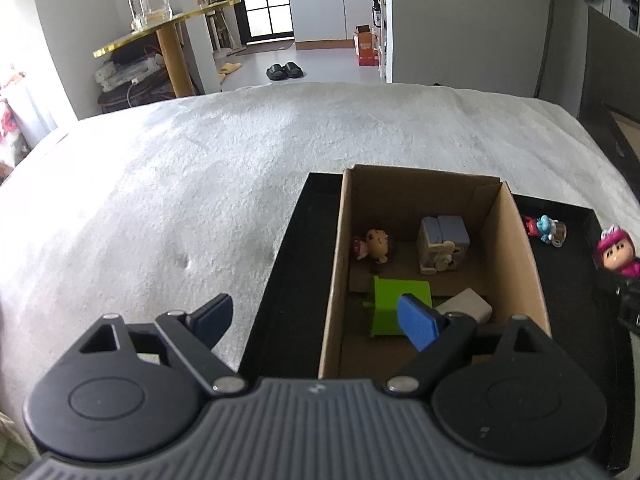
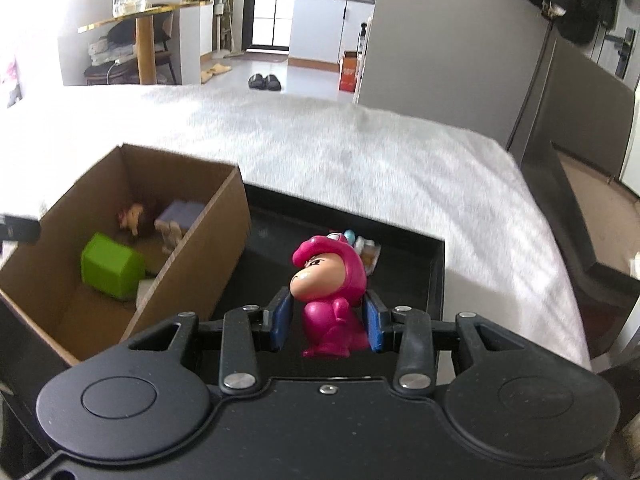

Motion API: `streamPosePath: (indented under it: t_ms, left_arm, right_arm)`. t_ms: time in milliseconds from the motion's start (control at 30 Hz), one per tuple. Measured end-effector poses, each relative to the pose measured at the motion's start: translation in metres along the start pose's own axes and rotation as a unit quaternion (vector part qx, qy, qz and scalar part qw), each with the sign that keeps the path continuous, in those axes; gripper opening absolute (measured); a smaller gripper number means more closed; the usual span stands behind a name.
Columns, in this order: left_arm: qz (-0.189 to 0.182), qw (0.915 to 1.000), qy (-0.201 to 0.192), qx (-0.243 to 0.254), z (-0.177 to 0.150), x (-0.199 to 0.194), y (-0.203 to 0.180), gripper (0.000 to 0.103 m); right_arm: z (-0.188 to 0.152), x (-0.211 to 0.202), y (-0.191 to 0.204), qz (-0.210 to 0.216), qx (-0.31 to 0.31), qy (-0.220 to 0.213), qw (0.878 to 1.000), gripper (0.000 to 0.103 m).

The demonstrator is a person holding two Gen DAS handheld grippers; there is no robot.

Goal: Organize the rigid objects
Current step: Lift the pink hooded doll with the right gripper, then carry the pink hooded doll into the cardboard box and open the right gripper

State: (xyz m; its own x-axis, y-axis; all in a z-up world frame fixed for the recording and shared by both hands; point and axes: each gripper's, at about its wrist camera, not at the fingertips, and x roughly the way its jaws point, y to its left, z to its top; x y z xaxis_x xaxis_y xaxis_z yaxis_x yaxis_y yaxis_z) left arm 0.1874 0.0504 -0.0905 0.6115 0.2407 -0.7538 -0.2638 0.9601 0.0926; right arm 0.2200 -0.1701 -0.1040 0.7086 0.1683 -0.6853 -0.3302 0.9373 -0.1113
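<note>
Two grippers are seen above a bed covered with a fleecy white blanket [image 1: 180,184], on which a shallow black tray [image 2: 400,236] is laid. Within the tray's left part a corrugated cardboard box [image 1: 516,240] is set, open-topped and thin-walled. Inside it a matte green block [image 2: 112,266], a pale rounded block [image 1: 468,304], a boxy grey-blue toy [image 1: 442,242] and a small brown figurine [image 1: 374,244] are already gathered.

Outside the box, on the tray's right part, a glossy pink figurine [image 2: 332,296] is bracketed by the right gripper [image 2: 330,322]; its blue pads appear pressed to the body's sides, so a grip is judged, though contact is not fully clear. Behind it a small blue-and-white figurine [image 1: 546,230] is left standing.

The left gripper [image 1: 316,320] is held wide open and empty, one finger over the box, the other over the blanket.

For the step judged in hand, the hard, rounded, slippery body should be squeezed low and evenly, lifted clear of the box wall, and released over bare cardboard.
</note>
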Motion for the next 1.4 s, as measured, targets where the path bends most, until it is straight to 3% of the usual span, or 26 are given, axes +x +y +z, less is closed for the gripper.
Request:
streamPosePath:
  t_ms: [133, 467, 567, 667, 700, 1400]
  left_arm:
    - [-0.025, 0.9994, 0.007, -0.022, -0.004, 0.007, 0.008, 0.085]
    - [-0.058, 0.9966, 0.022, -0.054, -0.016, 0.022, 0.025, 0.05]
    - [-0.073, 0.9947, 0.027, -0.066, -0.019, 0.026, 0.032, 0.034]
    - [-0.113, 0.9873, 0.053, -0.098, -0.023, 0.033, 0.042, 0.014]
    - [-0.122, 0.9859, 0.052, -0.102, -0.024, 0.033, 0.044, 0.012]
    - [-0.157, 0.9809, 0.032, -0.111, -0.032, 0.034, 0.053, 0.013]
  right_arm:
    - [0.01, -0.005, 0.006, -0.007, -0.006, -0.012, 1.0, 0.037]
    - [0.03, -0.014, 0.026, -0.014, -0.024, -0.03, 0.999, 0.037]
    - [0.035, -0.015, 0.035, -0.011, -0.03, -0.031, 0.999, 0.037]
    - [0.038, -0.016, 0.044, -0.005, -0.036, -0.033, 0.999, 0.037]
    - [0.04, -0.016, 0.048, -0.003, -0.039, -0.033, 0.999, 0.037]
    - [0.049, 0.01, 0.136, 0.028, -0.116, -0.014, 0.993, 0.038]
